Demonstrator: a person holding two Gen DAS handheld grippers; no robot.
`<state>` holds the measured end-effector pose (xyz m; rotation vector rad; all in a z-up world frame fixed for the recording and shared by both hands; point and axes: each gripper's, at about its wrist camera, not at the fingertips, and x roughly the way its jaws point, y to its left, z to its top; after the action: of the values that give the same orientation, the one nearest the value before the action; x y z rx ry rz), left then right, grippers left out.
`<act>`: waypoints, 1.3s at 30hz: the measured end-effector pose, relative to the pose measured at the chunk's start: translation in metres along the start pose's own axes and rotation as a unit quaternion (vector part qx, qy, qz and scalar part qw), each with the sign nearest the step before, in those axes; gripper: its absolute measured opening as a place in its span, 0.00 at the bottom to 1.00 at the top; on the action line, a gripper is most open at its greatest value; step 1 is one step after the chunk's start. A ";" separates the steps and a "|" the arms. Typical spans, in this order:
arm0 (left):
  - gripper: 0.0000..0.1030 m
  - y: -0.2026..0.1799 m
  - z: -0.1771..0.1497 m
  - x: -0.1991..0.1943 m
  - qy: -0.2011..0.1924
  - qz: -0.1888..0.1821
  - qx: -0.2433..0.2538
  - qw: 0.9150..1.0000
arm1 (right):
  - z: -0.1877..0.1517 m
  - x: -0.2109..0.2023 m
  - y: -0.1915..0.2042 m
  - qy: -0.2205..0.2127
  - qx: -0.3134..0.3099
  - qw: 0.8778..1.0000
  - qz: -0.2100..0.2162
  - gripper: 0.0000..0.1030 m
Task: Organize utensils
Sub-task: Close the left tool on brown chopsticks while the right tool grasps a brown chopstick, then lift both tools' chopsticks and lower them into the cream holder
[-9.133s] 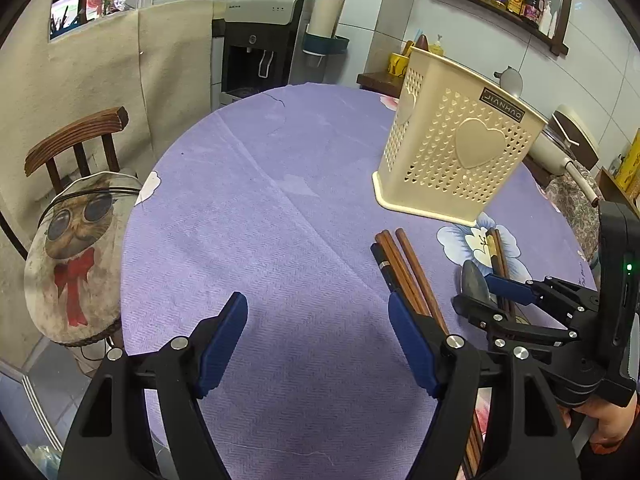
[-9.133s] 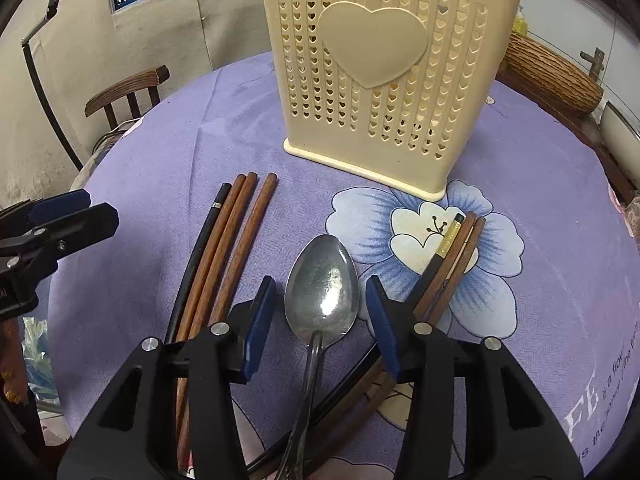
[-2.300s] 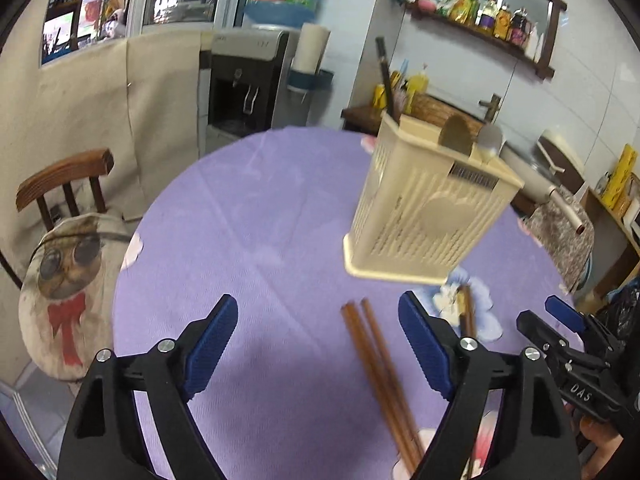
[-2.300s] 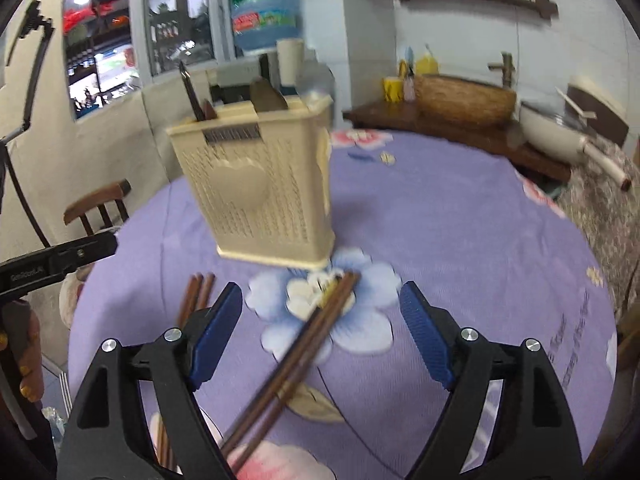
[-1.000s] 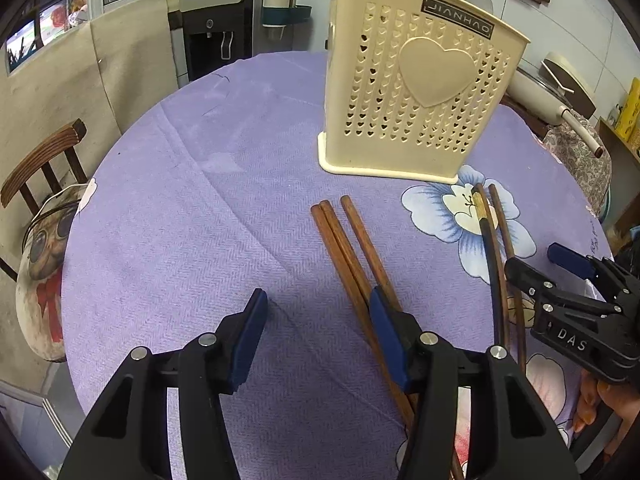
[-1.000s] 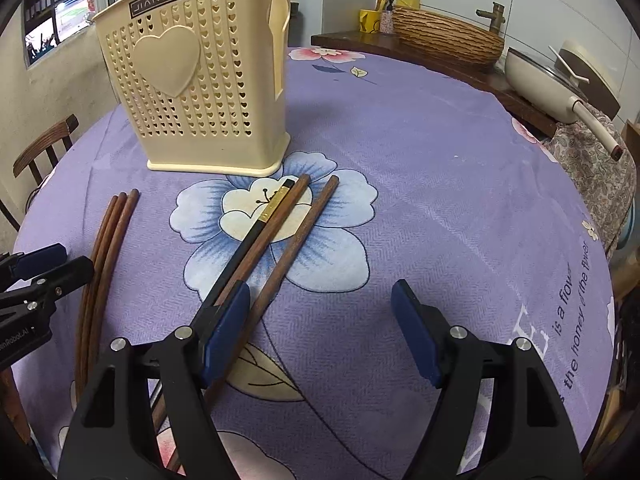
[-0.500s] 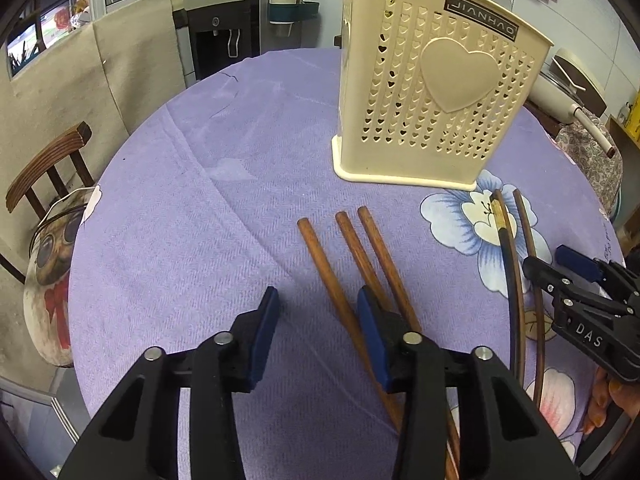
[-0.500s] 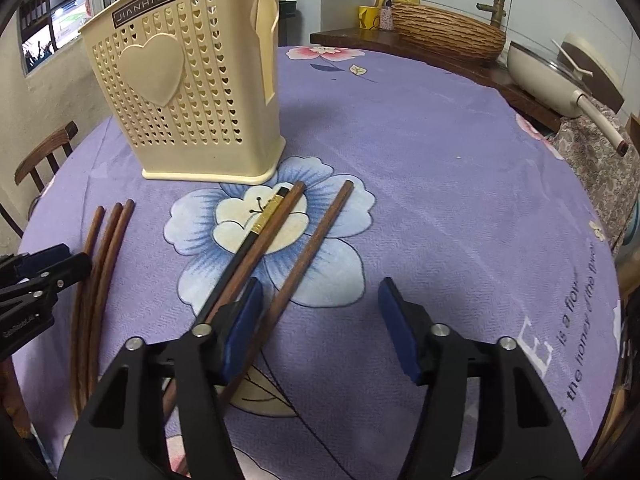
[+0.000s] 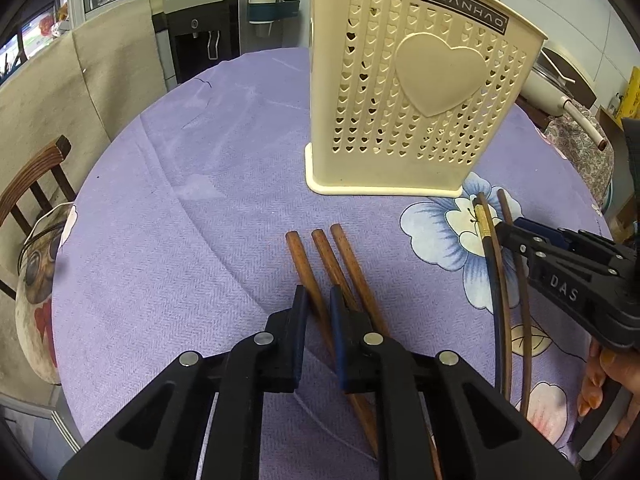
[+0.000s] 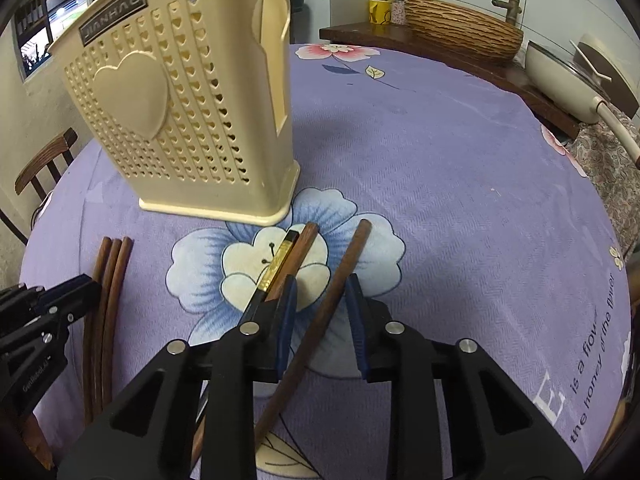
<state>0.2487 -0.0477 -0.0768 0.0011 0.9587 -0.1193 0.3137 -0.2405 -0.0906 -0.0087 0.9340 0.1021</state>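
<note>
A cream heart-perforated utensil holder (image 9: 420, 92) (image 10: 180, 112) stands upright on the purple tablecloth (image 10: 460, 160). Three brown chopsticks (image 9: 320, 248) (image 10: 112, 264) lie side by side in front of it. My left gripper (image 9: 318, 300) is closing around the leftmost one, with only slim gaps at the pads. To the right lie a black gold-banded chopstick (image 10: 280, 264), a brown one (image 10: 304, 240) against it, and a separate brown chopstick (image 10: 348, 256). My right gripper (image 10: 321, 286) is closing with that separate chopstick between its pads, clear of the left pad.
A wooden chair (image 9: 36, 176) with a printed cushion (image 9: 36, 272) stands off the table's left edge. Behind are a water dispenser (image 9: 200, 32), a wicker basket (image 10: 460, 28) and a pan (image 10: 568, 72) on a side counter. A person's hand (image 9: 608, 380) holds the right gripper.
Both pairs of jaws have narrowed a lot. The left one now straddles the leftmost brown chopstick; the right one has shifted right, from the black-and-brown pair to the separate chopstick.
</note>
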 end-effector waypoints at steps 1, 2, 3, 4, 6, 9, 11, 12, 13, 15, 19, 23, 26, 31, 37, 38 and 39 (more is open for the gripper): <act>0.11 0.001 0.001 0.000 0.001 -0.003 0.000 1.000 | 0.001 0.001 0.000 -0.001 0.001 1.000 -0.001 0.23; 0.11 0.001 0.001 0.000 0.002 -0.003 0.000 1.000 | 0.003 0.002 0.001 -0.001 0.002 1.000 -0.003 0.22; 0.11 0.001 0.001 0.000 0.003 -0.003 0.000 1.000 | 0.004 0.003 0.001 -0.001 0.002 1.000 -0.005 0.21; 0.11 0.001 0.001 0.000 0.003 -0.001 0.000 1.000 | 0.004 0.004 0.001 -0.002 0.002 1.000 -0.007 0.20; 0.11 0.001 0.001 0.001 0.001 0.002 0.000 1.000 | 0.004 0.003 0.000 -0.006 0.008 1.000 -0.008 0.15; 0.11 0.002 0.000 0.000 0.000 0.001 -0.003 1.000 | 0.003 0.002 -0.005 -0.010 0.024 1.000 0.000 0.12; 0.10 0.002 0.001 0.000 0.000 0.000 -0.007 1.000 | 0.002 0.002 -0.005 -0.011 0.025 1.000 0.000 0.11; 0.10 0.003 0.001 0.001 -0.001 -0.001 -0.008 1.000 | 0.002 0.002 -0.006 -0.012 0.027 1.000 0.000 0.11; 0.10 0.003 0.001 0.001 -0.001 -0.001 -0.009 1.000 | 0.001 0.002 -0.006 -0.013 0.028 1.000 0.000 0.11; 0.10 0.002 0.001 0.001 -0.002 0.000 -0.008 1.000 | 0.001 0.002 -0.008 -0.015 0.032 0.999 0.003 0.11; 0.09 0.003 0.002 0.001 -0.002 -0.001 -0.007 1.000 | 0.000 0.002 -0.011 -0.016 0.035 0.999 0.009 0.10; 0.09 0.005 0.003 0.001 -0.001 -0.007 -0.013 1.000 | 0.001 0.003 -0.012 -0.018 0.040 0.999 0.014 0.10; 0.08 0.007 0.003 0.001 -0.001 -0.013 -0.018 1.000 | 0.000 0.002 -0.014 -0.019 0.045 0.999 0.020 0.10; 0.07 0.009 0.004 0.002 -0.001 -0.018 -0.024 1.000 | 0.001 0.002 -0.018 -0.020 0.053 0.998 0.033 0.09; 0.07 0.011 0.007 0.000 -0.005 -0.024 -0.027 0.999 | 0.002 0.001 -0.020 -0.024 0.062 0.997 0.042 0.09; 0.07 0.012 0.008 -0.001 -0.007 -0.027 -0.030 0.999 | 0.002 0.000 -0.020 -0.026 0.063 0.997 0.043 0.09; 0.07 0.012 0.008 -0.003 -0.009 -0.029 -0.031 0.999 | 0.002 -0.002 -0.020 -0.028 0.064 0.997 0.045 0.09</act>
<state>0.2550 -0.0356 -0.0707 -0.0853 0.9453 -0.1417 0.3163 -0.2603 -0.0887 0.1547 0.8834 0.1244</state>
